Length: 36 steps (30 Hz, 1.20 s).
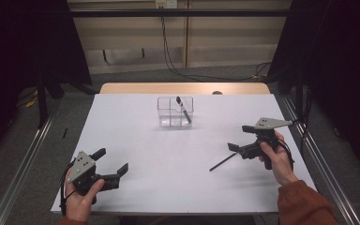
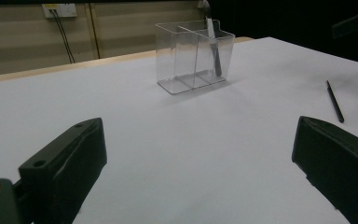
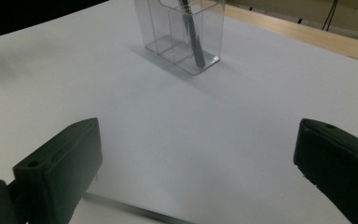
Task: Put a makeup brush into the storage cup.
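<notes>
A clear plastic holder (image 1: 175, 112) with compartments stands at the far middle of the white table (image 1: 136, 136). A black pen (image 1: 183, 109) leans inside its right compartment. A second black pen (image 1: 222, 162) lies flat on the table, just left of my right gripper (image 1: 240, 137), which is open and empty. My left gripper (image 1: 112, 160) rests near the front left edge, open and empty. The left gripper view has the holder (image 2: 195, 56) ahead and the loose pen (image 2: 334, 101) at the right. The right gripper view has the holder (image 3: 182, 32) ahead and the loose pen (image 3: 135, 211) low between the jaws.
A wooden strip (image 1: 183, 88) borders the table's far edge. Cables (image 1: 173, 65) hang on the wall behind it. Metal rails (image 1: 23, 159) run along both sides of the table.
</notes>
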Motion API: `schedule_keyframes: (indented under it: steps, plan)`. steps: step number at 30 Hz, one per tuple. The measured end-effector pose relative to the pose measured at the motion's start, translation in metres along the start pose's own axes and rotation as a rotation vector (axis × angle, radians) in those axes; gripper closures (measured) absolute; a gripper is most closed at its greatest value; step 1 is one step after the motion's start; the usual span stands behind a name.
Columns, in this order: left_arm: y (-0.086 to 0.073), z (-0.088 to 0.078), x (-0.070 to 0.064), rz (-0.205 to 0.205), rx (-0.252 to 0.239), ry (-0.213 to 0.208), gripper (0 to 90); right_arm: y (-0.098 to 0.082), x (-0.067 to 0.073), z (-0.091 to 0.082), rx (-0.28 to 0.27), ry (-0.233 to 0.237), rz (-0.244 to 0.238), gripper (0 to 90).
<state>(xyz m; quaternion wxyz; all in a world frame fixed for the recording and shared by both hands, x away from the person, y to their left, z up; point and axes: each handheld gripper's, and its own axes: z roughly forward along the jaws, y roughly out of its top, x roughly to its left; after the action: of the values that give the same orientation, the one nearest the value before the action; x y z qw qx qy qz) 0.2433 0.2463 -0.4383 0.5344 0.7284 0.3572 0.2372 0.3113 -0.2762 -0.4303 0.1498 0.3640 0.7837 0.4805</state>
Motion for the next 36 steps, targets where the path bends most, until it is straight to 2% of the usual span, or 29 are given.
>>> schedule_keyframes:
  steps: [3,5,7,9,10,12,18,20,28,31,36]
  plan:
    - [0.0,0.0,0.0,-0.001,-0.001,0.001,3.0,0.004,-0.002,0.0,0.033,0.007,-0.003,0.7]
    - [0.0,0.0,0.0,0.001,0.001,0.006,3.0,0.007,-0.004,0.001,0.077,0.039,-0.004,1.0]
    - [0.0,0.0,0.0,0.007,0.0,0.004,3.0,0.01,-0.006,0.002,0.109,0.052,-0.009,1.1]
    - [0.0,0.0,0.0,0.007,0.001,0.002,3.0,0.012,-0.009,0.003,0.145,0.093,0.006,1.3]
    - [0.0,0.0,-0.001,0.007,0.001,0.001,3.0,0.013,-0.01,0.004,0.166,0.099,0.008,1.4]
    - [0.0,0.0,-0.001,0.019,0.008,0.002,3.1,0.016,-0.011,0.005,0.207,0.091,-0.009,1.4]
    - [-0.001,0.001,-0.001,0.013,0.012,-0.002,3.0,0.022,-0.012,0.01,0.32,0.121,-0.045,2.0]
    - [-0.001,0.001,-0.001,0.01,0.013,-0.002,3.0,0.024,-0.011,0.011,0.353,0.119,-0.072,2.1]
    - [0.0,0.001,-0.001,0.012,0.012,-0.005,3.0,0.028,-0.012,0.014,0.434,0.128,-0.148,2.8]
    - [0.0,0.001,-0.001,0.014,0.015,-0.005,3.1,0.03,-0.013,0.014,0.449,0.134,-0.153,2.9]
    - [-0.002,0.002,0.002,0.013,0.012,-0.005,3.3,0.03,-0.019,0.015,0.519,0.149,-0.191,4.1]
